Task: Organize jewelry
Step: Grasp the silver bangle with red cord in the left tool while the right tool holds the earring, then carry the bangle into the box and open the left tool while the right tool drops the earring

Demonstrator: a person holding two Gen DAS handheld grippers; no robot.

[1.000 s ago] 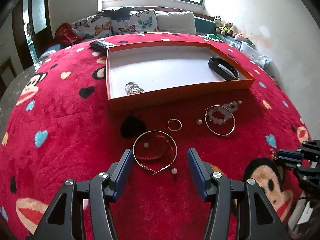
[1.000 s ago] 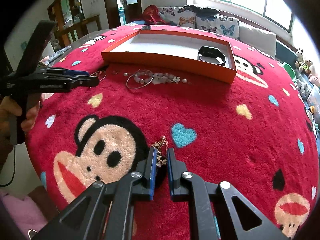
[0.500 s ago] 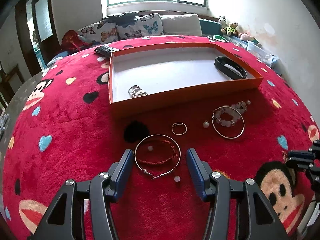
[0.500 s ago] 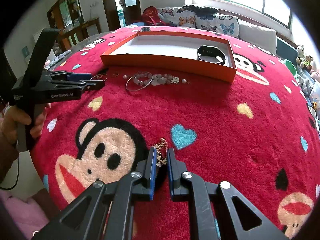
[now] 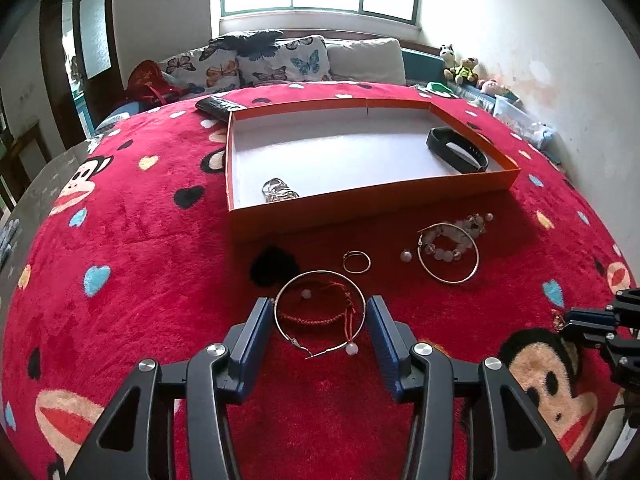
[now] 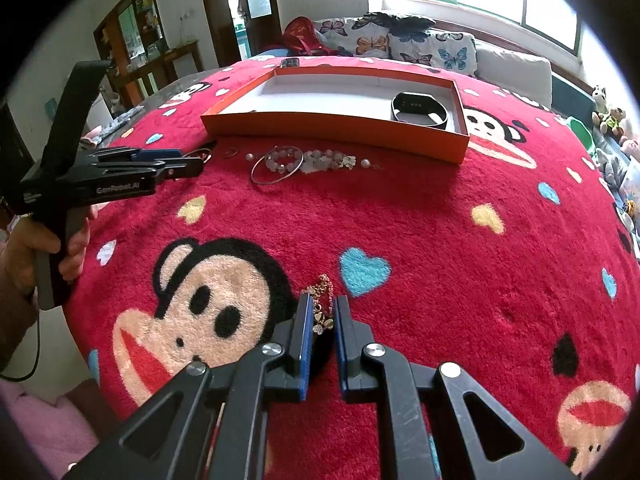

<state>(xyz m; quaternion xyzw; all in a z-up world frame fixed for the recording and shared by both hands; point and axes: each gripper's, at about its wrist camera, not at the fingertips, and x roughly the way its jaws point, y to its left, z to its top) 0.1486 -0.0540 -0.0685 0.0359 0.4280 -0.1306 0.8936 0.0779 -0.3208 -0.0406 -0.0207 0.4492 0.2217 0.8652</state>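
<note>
From the left wrist view, the left tongs (image 5: 320, 332) stood half open, their two blue pads on either side of the large silver hoop (image 5: 320, 312) that lay flat on the red blanket (image 5: 160, 280). The jaws had just been closing, with the hoop between them, but the pads did not yet press on the wire. The hoop lay straight ahead of the tongs, with its open clasp end turned toward the camera. A red braided bracelet (image 5: 320, 318) lay inside the ring. Beyond it stood the orange box (image 5: 360, 200), holding a black wristband (image 5: 456, 148) and a small pile of rings (image 5: 278, 191). The left hand was clearly the nearer one to this hoop; the right tongs showed only at the right edge.

From the right wrist view, the right tongs (image 6: 320, 322) were closed on a gold charm chain (image 6: 322, 300), whose length ran away from the camera along the blanket. The box was well apart, ahead. On the left tool's side I could read "GenRobot.AI" (image 6: 120, 189).
</note>
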